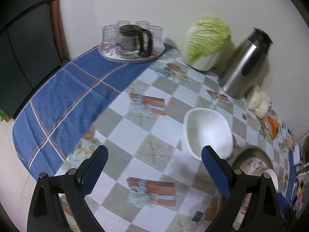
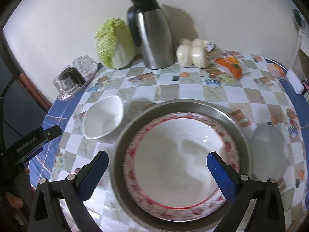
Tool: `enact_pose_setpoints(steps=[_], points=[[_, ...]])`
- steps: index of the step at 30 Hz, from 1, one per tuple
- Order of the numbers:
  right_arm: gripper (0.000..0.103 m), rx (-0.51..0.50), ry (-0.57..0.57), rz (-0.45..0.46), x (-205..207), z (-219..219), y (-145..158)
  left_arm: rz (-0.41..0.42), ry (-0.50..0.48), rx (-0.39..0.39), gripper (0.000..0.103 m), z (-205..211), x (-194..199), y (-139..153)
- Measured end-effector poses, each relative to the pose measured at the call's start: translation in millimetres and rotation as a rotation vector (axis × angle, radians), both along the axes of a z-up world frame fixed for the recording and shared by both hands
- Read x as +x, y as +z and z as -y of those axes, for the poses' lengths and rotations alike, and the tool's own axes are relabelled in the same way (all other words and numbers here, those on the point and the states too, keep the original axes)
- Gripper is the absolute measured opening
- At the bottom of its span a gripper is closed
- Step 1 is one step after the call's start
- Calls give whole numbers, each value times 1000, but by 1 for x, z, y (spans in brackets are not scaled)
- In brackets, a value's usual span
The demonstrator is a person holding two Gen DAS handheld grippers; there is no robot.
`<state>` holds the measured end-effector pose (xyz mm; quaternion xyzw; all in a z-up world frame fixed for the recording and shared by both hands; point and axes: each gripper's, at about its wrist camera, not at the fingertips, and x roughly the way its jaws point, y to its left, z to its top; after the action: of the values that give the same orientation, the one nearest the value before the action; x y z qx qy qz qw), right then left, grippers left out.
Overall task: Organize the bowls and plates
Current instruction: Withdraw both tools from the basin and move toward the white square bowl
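Note:
A white bowl sits on the checked tablecloth. To its right a floral-rimmed white plate lies inside a larger metal plate. A clear bowl or lid lies right of the metal plate. My left gripper is open and empty, its right finger just in front of the white bowl. My right gripper is open and empty above the floral plate. The left gripper's body shows at the left of the right wrist view.
A tray with upturned glasses and a glass coffee pot stands at the far left. A cabbage, a steel thermos, bagged white buns and an orange packet line the wall.

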<state>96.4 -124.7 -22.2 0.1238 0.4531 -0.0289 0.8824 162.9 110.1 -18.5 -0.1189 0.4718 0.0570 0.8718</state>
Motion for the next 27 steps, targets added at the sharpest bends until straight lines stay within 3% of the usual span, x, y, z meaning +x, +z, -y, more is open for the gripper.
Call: enact_pose_setpoints(steps=[12,27], points=[[103,-16,84,6,16,-52,-7,-20,67,-38,98,-37,7,-13],[103,51,64,22,28,-57,-10,33,57,-180,98,-37,22,-24]])
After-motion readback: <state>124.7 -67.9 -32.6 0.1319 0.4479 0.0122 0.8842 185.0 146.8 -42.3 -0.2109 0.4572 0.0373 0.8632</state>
